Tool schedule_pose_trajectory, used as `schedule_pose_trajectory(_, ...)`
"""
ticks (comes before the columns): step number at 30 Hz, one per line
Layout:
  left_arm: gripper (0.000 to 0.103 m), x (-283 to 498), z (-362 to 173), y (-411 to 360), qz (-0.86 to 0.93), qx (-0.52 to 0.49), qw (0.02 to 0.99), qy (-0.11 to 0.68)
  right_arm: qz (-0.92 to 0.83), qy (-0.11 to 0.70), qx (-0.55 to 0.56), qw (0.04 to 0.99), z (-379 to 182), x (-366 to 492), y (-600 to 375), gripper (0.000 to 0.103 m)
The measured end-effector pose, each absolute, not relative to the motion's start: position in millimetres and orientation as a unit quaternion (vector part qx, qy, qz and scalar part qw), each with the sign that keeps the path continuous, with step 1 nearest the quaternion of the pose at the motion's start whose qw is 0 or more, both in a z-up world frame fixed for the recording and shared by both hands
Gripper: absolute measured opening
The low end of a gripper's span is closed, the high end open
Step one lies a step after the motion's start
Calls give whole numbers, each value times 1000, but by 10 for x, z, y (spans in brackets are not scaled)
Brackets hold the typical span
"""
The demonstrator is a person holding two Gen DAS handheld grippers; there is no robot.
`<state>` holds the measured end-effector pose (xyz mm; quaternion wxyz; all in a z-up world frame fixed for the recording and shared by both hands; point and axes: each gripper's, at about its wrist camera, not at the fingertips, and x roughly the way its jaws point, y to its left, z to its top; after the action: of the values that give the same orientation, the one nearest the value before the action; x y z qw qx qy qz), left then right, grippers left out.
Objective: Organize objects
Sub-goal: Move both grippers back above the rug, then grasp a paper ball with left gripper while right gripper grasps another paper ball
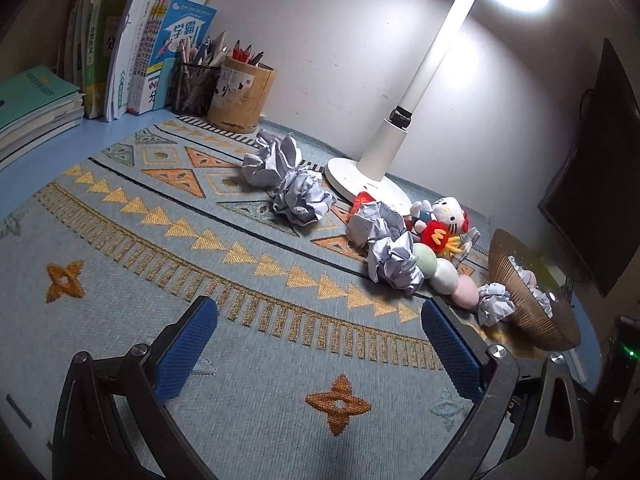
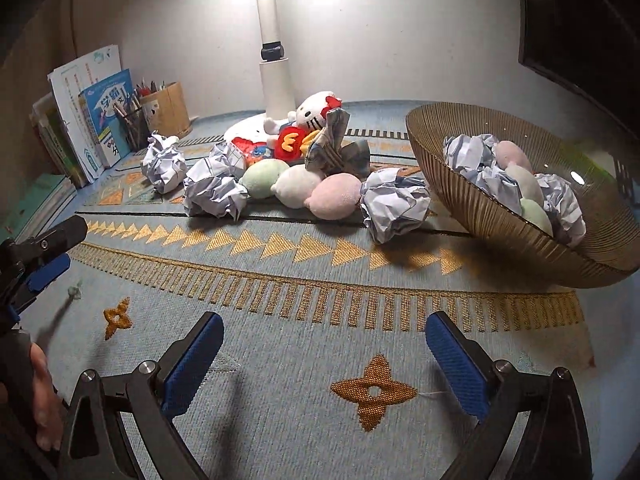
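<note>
Several crumpled paper balls lie in a row on the patterned mat: one (image 2: 394,204) beside the bowl, one (image 2: 214,190) further left, two (image 1: 272,160) (image 1: 302,198) near the lamp. Between them rests a pastel plush of green, white and pink lumps (image 2: 296,186) (image 1: 444,276), with a white cat plush (image 2: 312,114) (image 1: 448,212) and a red plush (image 2: 288,142) behind it. A brown ribbed bowl (image 2: 500,216) (image 1: 532,312) at the right holds paper balls and another pastel plush. My left gripper (image 1: 320,312) and right gripper (image 2: 324,322) both hover open over bare mat, nothing between their blue pads.
A white lamp base (image 1: 360,184) stands behind the toys. Books (image 1: 120,60) and two pencil holders (image 1: 240,96) line the back left corner. A dark monitor (image 1: 600,168) hangs at the right. A checked cloth (image 2: 336,144) lies by the cat plush.
</note>
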<state>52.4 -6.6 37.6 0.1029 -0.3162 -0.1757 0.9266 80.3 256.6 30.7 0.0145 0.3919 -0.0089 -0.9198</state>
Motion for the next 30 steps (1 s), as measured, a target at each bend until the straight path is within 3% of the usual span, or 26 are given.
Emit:
schedule_pose_trajectory(20,102,418,311,47,914,-360,105,-153,-905,7,425,17,244,695,2506,103)
schedule_pose_trajectory(27,102,-43,414,-31,900,-388,115,-165,-883,-93,448,105,345,241,2389,103)
schedule_pose_trajectory(30,102,-494,392,-101,877,-408,167,-194,-877,-106,452,123,368,-11,2231,103)
